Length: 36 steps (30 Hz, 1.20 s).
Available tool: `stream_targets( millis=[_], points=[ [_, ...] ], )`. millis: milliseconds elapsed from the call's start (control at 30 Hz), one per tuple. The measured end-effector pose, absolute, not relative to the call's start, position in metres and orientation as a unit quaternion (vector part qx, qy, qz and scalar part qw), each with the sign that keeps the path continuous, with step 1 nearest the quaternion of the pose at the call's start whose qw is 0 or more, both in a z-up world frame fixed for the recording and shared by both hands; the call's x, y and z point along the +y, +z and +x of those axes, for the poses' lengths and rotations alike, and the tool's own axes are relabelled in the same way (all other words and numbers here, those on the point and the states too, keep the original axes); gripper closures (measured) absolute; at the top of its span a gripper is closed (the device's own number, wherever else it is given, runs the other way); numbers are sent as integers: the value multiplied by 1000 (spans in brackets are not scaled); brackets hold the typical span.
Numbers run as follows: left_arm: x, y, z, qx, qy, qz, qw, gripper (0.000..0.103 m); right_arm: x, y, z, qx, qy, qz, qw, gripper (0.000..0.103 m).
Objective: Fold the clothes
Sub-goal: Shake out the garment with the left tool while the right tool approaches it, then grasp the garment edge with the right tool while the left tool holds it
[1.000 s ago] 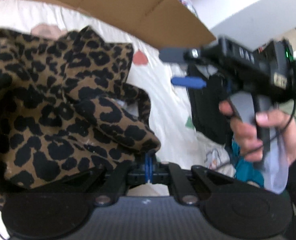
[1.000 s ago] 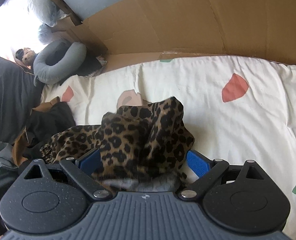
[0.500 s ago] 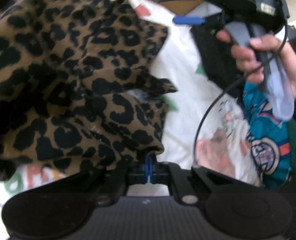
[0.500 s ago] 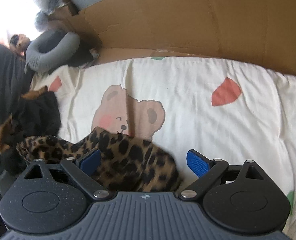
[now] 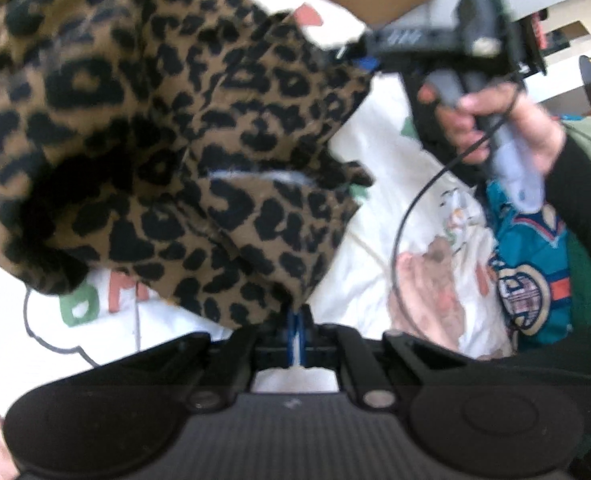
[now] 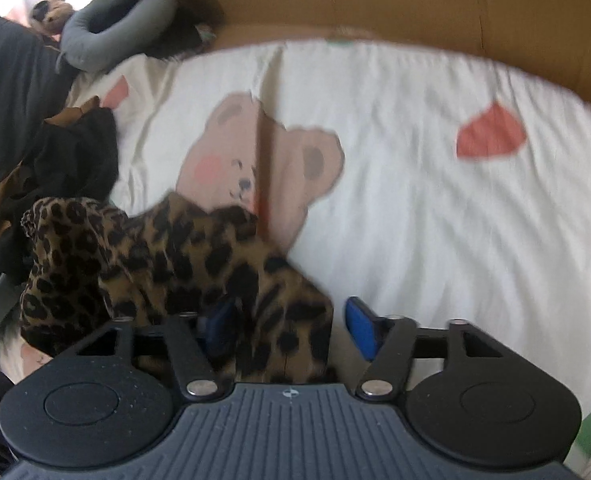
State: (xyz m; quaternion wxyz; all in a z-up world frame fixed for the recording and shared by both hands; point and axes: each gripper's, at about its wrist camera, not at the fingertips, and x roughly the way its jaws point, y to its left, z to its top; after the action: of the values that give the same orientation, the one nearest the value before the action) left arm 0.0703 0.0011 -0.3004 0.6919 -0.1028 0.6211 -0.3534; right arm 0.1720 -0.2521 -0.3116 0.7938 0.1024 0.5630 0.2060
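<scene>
Left wrist: left gripper pinches leopard garment; right gripper, angled down, closing around it.

**Camera placement**

Each fisheye sits just behind its gripper's fingers and looks steeply down at the bedspread. The left wrist view is close to the leopard garment, which fills its upper left; the right gripper is at upper right. Both views share garment and bedspread.
</scene>
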Motion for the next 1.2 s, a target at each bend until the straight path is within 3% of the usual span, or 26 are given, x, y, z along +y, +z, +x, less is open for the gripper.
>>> stream_targets(
  millis=[67, 100, 133, 200, 333, 767, 867, 1067, 1100, 1167, 1200],
  points=[
    [6, -286, 76, 609, -360, -110, 698, 91, -255, -316, 168, 570, 221, 116, 783, 68],
    [8, -278, 80, 600, -362, -114, 704, 85, -256, -316, 166, 569, 228, 119, 781, 85],
    [10, -270, 83, 591, -363, -117, 711, 81, -256, -316, 165, 568, 236, 123, 779, 95],
    [14, -256, 93, 570, -360, -120, 728, 72, -258, -314, 160, 560, 242, 129, 781, 102],
    [5, -243, 116, 521, -347, -108, 772, 43, -260, -308, 156, 552, 247, 137, 785, 103],
    [-46, -266, 165, 468, -374, -12, 800, 34, -265, -302, 148, 547, 250, 144, 786, 103],
    [-57, -275, 171, 447, -370, 27, 814, 22, -264, -302, 147, 548, 251, 142, 785, 103],
    [-65, -292, 185, 456, -383, 13, 803, 24, -264, -300, 145, 545, 247, 140, 789, 103],
    [-66, -292, 184, 457, -386, 13, 801, 30, -264, -300, 145, 544, 246, 141, 790, 103],
    [-67, -294, 183, 459, -387, 16, 800, 53, -265, -300, 145, 543, 242, 140, 792, 103],
    [-68, -295, 183, 463, -383, 18, 799, 77, -265, -300, 145, 543, 240, 140, 793, 103]
  ],
)
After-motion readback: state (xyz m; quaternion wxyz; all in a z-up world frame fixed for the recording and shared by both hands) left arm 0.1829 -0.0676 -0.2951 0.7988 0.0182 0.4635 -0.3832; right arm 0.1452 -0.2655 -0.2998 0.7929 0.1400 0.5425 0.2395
